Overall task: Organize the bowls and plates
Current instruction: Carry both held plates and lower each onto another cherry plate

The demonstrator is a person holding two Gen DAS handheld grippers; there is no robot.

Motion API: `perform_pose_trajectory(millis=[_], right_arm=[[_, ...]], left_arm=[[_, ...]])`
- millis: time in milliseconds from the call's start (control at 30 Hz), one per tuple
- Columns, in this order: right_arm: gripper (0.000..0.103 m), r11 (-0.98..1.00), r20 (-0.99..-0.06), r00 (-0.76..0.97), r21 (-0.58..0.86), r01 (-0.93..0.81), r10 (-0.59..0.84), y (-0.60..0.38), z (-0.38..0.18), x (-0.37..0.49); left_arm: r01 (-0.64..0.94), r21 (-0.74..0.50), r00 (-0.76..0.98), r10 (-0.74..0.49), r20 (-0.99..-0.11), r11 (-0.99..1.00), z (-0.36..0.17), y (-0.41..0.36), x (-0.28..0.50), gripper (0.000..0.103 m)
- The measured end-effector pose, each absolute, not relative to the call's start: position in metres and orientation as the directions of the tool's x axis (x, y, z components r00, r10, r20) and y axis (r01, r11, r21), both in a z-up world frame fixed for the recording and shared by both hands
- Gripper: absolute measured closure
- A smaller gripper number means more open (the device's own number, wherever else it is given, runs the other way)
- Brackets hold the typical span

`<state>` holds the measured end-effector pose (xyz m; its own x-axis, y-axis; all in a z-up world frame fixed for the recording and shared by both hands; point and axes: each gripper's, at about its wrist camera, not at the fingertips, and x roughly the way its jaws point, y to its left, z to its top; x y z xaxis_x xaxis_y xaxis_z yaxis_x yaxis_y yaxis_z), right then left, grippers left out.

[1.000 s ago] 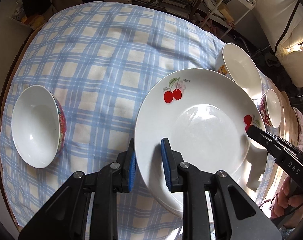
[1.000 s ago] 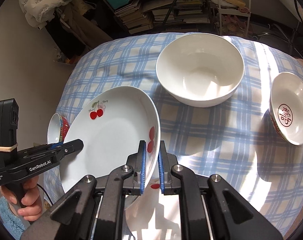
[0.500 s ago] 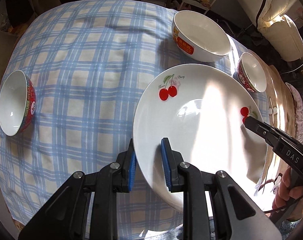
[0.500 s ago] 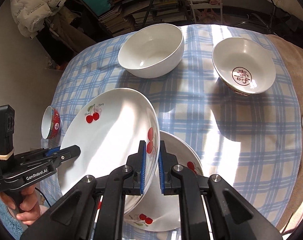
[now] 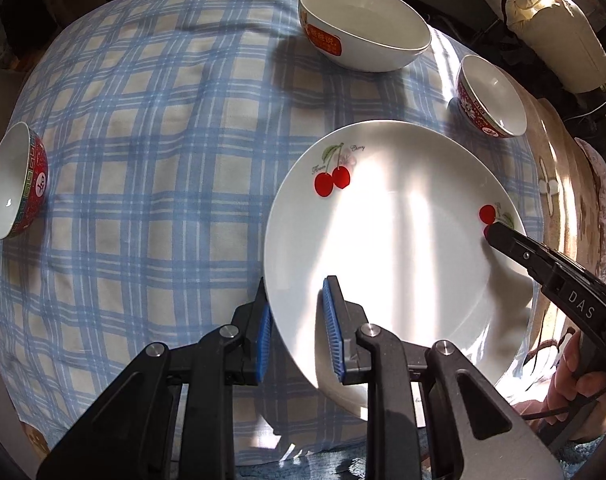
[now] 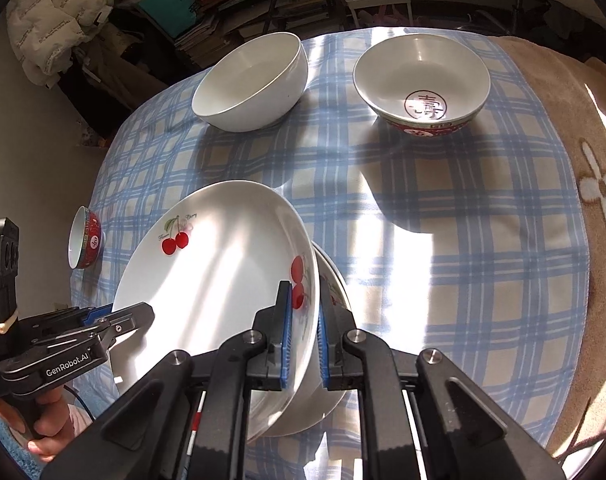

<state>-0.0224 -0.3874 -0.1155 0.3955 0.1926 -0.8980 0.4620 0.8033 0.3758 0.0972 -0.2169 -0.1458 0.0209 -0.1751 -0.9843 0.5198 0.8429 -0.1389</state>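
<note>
Taking the cherry plate [image 5: 391,248] as the landmark and reading from left to right in the left wrist view: far to its left, at the edge of the blue checked cloth [image 5: 151,152], a small red-sided bowl [image 5: 15,184] lies tipped on its side with its white inside facing out. The left gripper [image 5: 297,322] is clamped on the plate's near left rim, one blue pad under the rim and the other on the plate's upper face. The plate itself is held above the cloth, tilted, sunlit across its middle, with a pair of red cherries printed near its far edge. Beyond the plate stands a large white bowl [image 5: 363,26] with an orange label on its side. To the right of that, past the plate's far right edge, sits a red-patterned bowl [image 5: 491,96]. At the plate's right rim the right gripper [image 5: 489,234] reaches in, its black tip over a second cherry print; a hand [image 5: 579,392] grips its handle.

In the right wrist view, the right gripper's [image 6: 303,336] pads are closed on that same rim of the plate [image 6: 215,280]. Directly under the held plate, a second plate [image 6: 335,280] rests on the cloth, only its right edge showing. Well to the right of the plates lies a tan blanket [image 6: 575,160] with a white flower motif.
</note>
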Motion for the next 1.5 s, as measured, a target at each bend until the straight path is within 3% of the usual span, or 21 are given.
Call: perform_pose_trajectory(millis=[1500], right_arm=[[0.086, 0.879, -0.951, 0.292, 0.224, 0.421, 0.103, -0.360, -0.142, -0.022]], left_arm=[[0.506, -0.071, -0.007, -0.078, -0.997, 0.859, -0.181, -0.215, 0.078, 0.077]])
